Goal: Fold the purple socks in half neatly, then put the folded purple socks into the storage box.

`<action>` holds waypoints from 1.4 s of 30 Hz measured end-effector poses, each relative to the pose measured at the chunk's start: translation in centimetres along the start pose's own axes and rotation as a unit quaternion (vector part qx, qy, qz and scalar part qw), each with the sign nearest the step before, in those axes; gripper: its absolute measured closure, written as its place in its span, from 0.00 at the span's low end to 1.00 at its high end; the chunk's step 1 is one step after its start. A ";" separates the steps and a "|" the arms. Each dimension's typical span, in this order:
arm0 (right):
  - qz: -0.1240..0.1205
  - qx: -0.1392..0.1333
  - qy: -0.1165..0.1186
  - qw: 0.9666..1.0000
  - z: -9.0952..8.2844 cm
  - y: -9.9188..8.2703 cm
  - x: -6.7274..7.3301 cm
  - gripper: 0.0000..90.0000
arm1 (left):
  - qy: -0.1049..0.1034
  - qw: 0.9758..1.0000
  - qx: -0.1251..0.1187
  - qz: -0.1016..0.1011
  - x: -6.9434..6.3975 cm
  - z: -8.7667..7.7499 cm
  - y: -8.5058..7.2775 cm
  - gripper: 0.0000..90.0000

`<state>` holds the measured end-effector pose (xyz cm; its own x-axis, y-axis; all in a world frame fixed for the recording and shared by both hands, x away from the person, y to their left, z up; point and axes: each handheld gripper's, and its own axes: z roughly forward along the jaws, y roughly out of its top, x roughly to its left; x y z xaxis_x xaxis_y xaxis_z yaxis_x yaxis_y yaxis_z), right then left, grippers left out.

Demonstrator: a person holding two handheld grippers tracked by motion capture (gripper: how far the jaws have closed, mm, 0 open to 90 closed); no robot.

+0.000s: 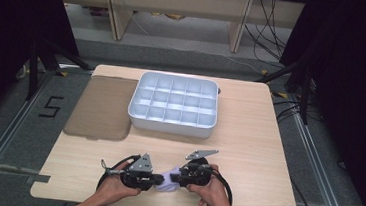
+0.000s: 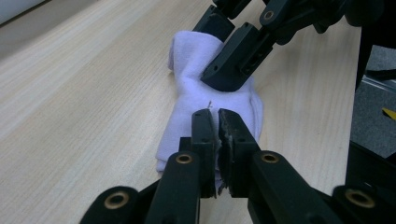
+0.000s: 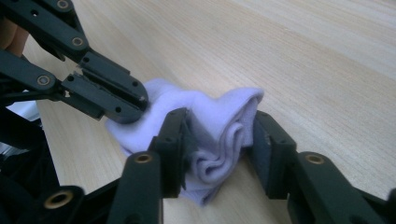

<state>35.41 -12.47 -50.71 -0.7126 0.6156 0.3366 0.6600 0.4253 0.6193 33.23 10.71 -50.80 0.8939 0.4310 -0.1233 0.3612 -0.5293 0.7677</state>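
Gripping one white cloth (image 2: 196, 93): left gripper (image 2: 217, 114) clamped | right gripper (image 3: 219, 126) pinching it | one tray (image 1: 171, 124)

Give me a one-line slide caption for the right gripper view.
Right gripper straddles a folded pale-lilac sock on the wooden table, while the left gripper pinches its far end.

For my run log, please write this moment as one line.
left gripper: shut on white sock | right gripper: jaws around folded end, pads touching | sock on table | compartment tray: no sock inside

cloth (image 1: 168, 181) mostly hidden between the tools - forearms cut off at bottom edge
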 end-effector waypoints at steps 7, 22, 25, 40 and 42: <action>-0.015 -0.005 -0.015 1.000 -0.1 0.0 0.5 0.74 | 0.014 1.000 -0.009 -0.016 -0.3 -1.3 -0.4 0.68; -0.027 -0.018 -0.046 0.998 -0.1 -0.1 1.4 0.75 | 0.054 0.997 -0.002 -0.061 -0.1 -5.3 -3.4 0.42; -0.032 -0.011 -0.051 0.998 -0.2 0.0 1.7 0.76 | 0.067 0.995 0.005 -0.067 0.1 -6.0 -4.3 0.40; -0.068 -0.017 -0.060 0.996 -0.9 0.4 2.6 0.77 | 0.093 0.993 0.028 -0.067 1.7 -6.4 -4.7 0.35; -0.073 -0.017 -0.058 0.995 -1.2 0.5 2.9 0.78 | 0.096 0.993 0.029 -0.069 1.7 -6.3 -4.8 0.35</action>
<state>33.36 -11.22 -48.60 -0.7662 0.6229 0.1580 0.5421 0.4945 0.6794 31.33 18.58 -50.67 0.7692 0.6314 -0.0983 0.4969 -0.4944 0.7132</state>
